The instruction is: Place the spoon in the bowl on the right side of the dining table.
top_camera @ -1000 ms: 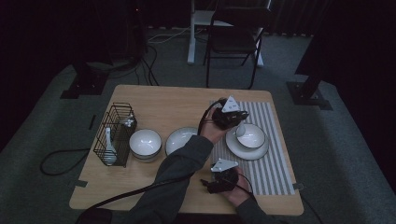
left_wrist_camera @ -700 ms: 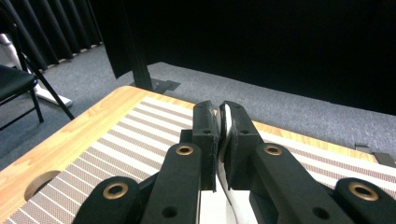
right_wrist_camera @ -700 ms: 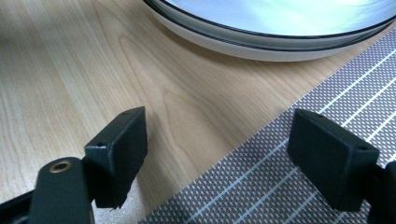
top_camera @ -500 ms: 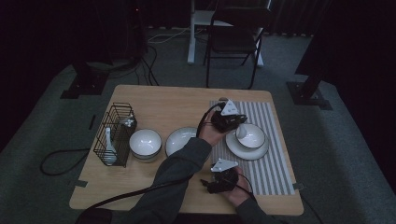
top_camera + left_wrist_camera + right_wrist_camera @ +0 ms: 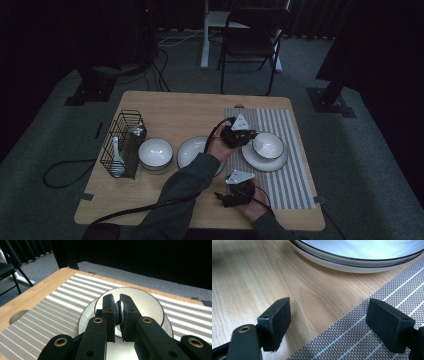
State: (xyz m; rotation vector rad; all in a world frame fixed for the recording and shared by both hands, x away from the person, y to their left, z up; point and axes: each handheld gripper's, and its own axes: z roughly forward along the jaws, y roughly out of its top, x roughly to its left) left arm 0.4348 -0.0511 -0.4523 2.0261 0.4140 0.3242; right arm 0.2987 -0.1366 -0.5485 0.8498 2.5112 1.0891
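Our left arm reaches across the table [image 5: 175, 107] to the right, and the left gripper [image 5: 119, 307] pinches the near rim of the bowl [image 5: 267, 145], jaws pressed on it from both sides. The bowl sits on a plate [image 5: 265, 161] on the striped mat [image 5: 295, 175]. Our right gripper [image 5: 328, 323] rests low at the near edge, jaws spread wide over wood and mat, holding nothing, near another plate [image 5: 362, 258].

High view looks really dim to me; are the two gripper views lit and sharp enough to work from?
High view: dark and underexposed, the table readable. Left gripper view: bright, the gripper crisp on the bowl rim. Right gripper view: well lit, wood grain sharp, soft glare on the plate.
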